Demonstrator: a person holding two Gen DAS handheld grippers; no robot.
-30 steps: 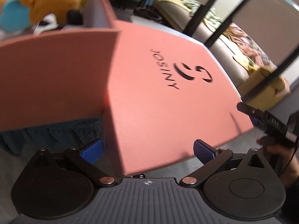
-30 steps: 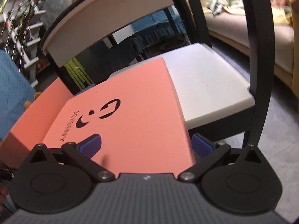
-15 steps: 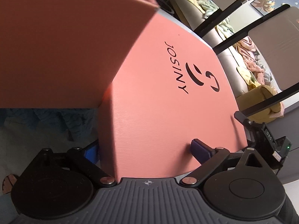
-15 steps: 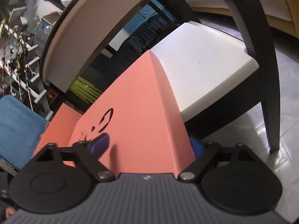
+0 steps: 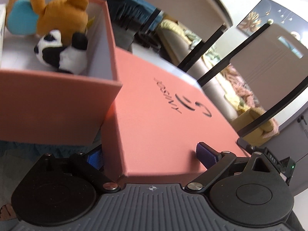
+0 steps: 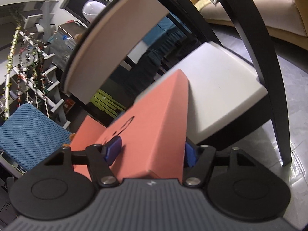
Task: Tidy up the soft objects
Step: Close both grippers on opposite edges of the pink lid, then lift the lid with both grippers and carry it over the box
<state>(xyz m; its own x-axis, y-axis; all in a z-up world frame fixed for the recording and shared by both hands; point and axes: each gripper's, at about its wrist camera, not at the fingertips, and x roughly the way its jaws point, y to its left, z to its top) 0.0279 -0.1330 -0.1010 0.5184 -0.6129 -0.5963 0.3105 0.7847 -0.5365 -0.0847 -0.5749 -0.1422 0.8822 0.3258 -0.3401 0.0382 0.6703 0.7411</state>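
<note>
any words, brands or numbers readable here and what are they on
"JOSINY": black lettering beside a curved black logo on the top of the salmon-pink box lid, motion-blurred but legible in the left wrist view.
In the right wrist view the same print on the lid is too foreshortened to read.
Small light characters on the black device at the lid's right edge: too small to read.
Nothing readable on the open pink box or the plush toys inside.

Left black two-finger tongs and right black two-finger tongs each clamp blue pads on a salmon-pink cardboard lid.
</note>
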